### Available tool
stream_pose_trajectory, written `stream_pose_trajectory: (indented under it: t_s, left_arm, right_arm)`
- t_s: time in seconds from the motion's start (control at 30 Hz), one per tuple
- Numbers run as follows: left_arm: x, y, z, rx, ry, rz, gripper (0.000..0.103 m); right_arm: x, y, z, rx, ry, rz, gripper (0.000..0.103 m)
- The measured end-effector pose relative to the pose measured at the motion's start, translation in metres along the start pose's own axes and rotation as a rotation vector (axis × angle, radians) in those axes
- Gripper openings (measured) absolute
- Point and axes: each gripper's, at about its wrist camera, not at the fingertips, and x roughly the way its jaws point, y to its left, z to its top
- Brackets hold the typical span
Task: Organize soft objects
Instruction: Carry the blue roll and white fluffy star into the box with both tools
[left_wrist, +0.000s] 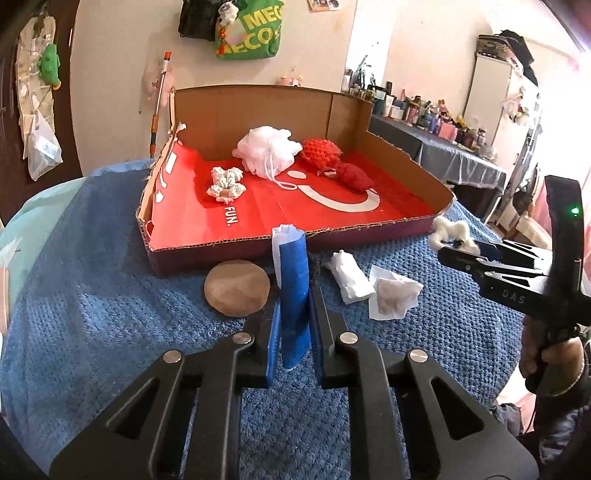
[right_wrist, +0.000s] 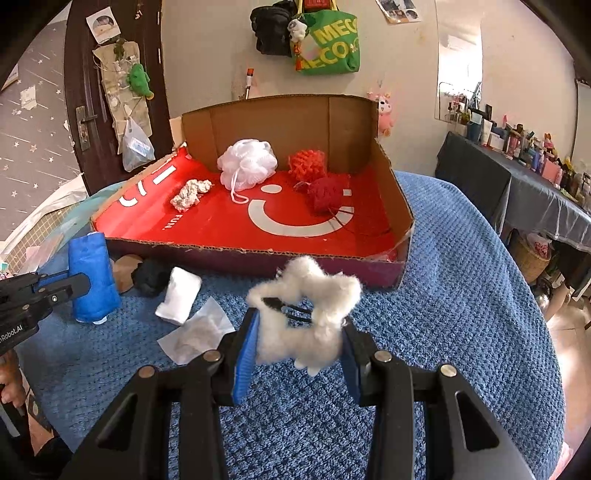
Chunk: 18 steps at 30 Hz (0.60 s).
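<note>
Soft cloth and rough cardboard

The blue towel (left_wrist: 110, 295) looks woolly and matt; the cardboard box (right_wrist: 288, 122) has raw corrugated edges; the white hair clip (right_wrist: 310, 310) is fluffy.

We carry two matching black tools. Our left gripper (left_wrist: 294, 295) has angular black linkages with round silver pivot screws and ribbed blue pads. Our right gripper (right_wrist: 299, 332) looks the same; its body bears white lettering and a small green light.
</note>
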Motion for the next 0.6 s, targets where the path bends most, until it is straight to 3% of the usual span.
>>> stream_pose_trajectory:
  t_s: [0.6]
  left_arm:
    - [-0.012, -0.003, 0.012, 0.011, -0.033, -0.044, 0.013]
  right_arm:
    - [-0.01, 0.006, 0.006, -0.002, -0.02, 0.021, 0.043]
